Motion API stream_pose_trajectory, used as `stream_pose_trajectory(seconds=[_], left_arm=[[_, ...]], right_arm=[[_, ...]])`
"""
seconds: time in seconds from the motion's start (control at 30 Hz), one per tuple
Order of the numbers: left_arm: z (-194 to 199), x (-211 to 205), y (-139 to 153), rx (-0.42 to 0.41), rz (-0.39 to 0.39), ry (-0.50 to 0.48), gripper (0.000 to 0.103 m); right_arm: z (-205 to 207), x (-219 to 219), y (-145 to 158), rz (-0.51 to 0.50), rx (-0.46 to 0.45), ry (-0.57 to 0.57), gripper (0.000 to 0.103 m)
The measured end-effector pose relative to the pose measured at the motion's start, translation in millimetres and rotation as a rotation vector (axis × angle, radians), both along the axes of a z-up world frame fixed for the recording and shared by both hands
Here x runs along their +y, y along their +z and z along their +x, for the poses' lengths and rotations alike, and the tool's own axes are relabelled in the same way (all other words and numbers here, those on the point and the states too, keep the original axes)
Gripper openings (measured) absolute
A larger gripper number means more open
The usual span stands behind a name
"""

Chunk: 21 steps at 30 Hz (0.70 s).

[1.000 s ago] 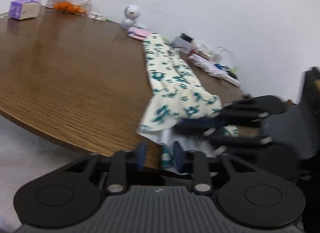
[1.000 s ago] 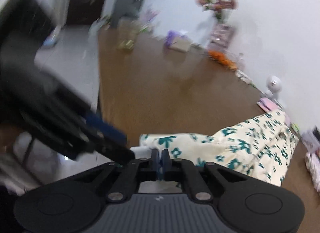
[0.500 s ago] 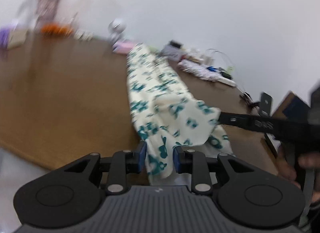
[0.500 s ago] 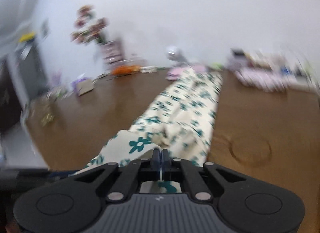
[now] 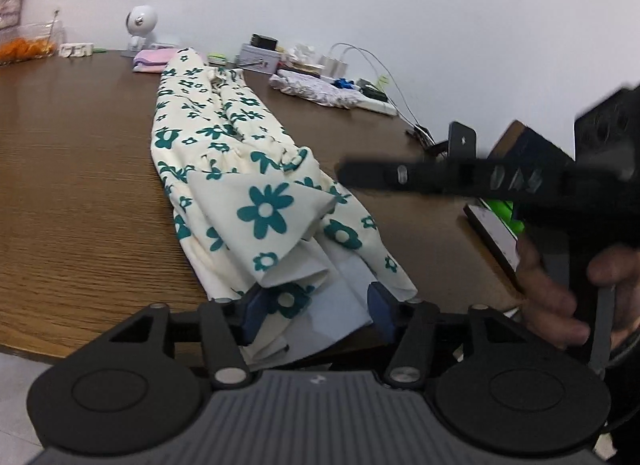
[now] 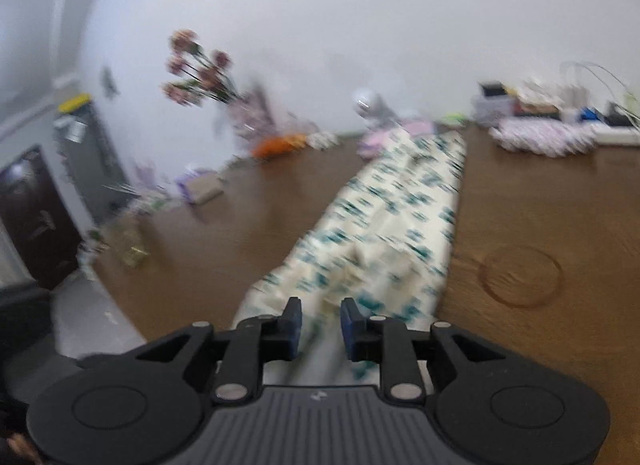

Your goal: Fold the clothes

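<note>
A cream garment with teal flowers (image 5: pixel 224 153) lies as a long narrow strip on the brown wooden table (image 5: pixel 72 169), running from the near edge to the far wall. Its near end is folded over loosely. My left gripper (image 5: pixel 316 309) is open, its jaws wide apart on either side of the garment's near hem, not pinching it. My right gripper (image 6: pixel 320 325) is open just above the near end of the same garment (image 6: pixel 400 225); that view is blurred. The right gripper's black body also shows in the left wrist view (image 5: pixel 460 177), to the right of the garment.
Along the far wall stand a small white robot-like camera (image 5: pixel 140 25), a pink folded cloth (image 5: pixel 154 59), boxes and cables (image 5: pixel 320 61), and a patterned cloth (image 5: pixel 320 91). Oranges (image 5: pixel 24 49) sit far left. A flower vase (image 6: pixel 224 97) stands far left.
Both grippers have opened and let go of the garment's near end, which now lies folded on the table. Both views have swung along the garment.
</note>
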<state>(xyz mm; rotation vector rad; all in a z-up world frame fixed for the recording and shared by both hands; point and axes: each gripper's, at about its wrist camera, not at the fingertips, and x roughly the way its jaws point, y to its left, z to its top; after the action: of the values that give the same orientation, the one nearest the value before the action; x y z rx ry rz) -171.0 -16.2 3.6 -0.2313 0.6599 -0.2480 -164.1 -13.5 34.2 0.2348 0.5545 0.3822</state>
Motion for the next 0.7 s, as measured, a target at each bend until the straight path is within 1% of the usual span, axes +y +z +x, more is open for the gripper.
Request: stream_pose_trajectory(seconds=[0.07, 0.13, 0.17, 0.2, 0.23, 0.3, 0.37, 0.43, 0.5, 0.57, 0.6, 0.67, 0.7], left_arm=[[-3, -2, 0, 0.002, 0.031, -0.017, 0.056], [-8, 3, 2, 0.013, 0.039, -0.023, 0.056], [-11, 6, 3, 0.019, 0.041, -0.026, 0.056], [-14, 9, 4, 0.025, 0.044, -0.029, 0.056], [-17, 17, 7, 0.039, 0.016, -0.037, 0.056], [-23, 36, 13, 0.066, -0.066, -0.045, 0.056], [-20, 52, 21, 0.093, -0.125, -0.033, 0.056], [-14, 49, 26, 0.071, -0.104, -0.049, 0.057], [-7, 40, 29, 0.051, -0.052, -0.076, 0.057], [-5, 42, 32, 0.021, -0.044, -0.11, 0.057], [-4, 44, 33, 0.005, -0.041, -0.127, 0.059], [-3, 47, 35, -0.043, 0.005, -0.139, 0.066], [-1, 47, 34, -0.065, 0.031, -0.143, 0.07]], right_arm=[[8, 14, 1, -0.025, -0.007, 0.049, 0.021], [17, 28, 1, -0.051, -0.013, 0.099, 0.021], [21, 36, 1, -0.064, -0.016, 0.124, 0.018], [29, 47, -5, -0.117, 0.041, 0.163, 0.016], [30, 52, -13, -0.14, 0.063, 0.176, 0.013], [33, 63, -28, -0.188, 0.104, 0.202, 0.013], [27, 66, -29, -0.205, 0.078, 0.195, 0.014], [27, 59, -26, -0.163, 0.081, 0.172, 0.014], [27, 47, -19, -0.121, 0.086, 0.16, 0.015], [14, 26, -4, -0.121, 0.015, 0.144, 0.019], [5, 12, 4, -0.121, -0.028, 0.13, 0.021], [-12, -13, 14, -0.147, -0.071, 0.128, 0.036], [-14, -17, 10, -0.184, -0.039, 0.109, 0.039]])
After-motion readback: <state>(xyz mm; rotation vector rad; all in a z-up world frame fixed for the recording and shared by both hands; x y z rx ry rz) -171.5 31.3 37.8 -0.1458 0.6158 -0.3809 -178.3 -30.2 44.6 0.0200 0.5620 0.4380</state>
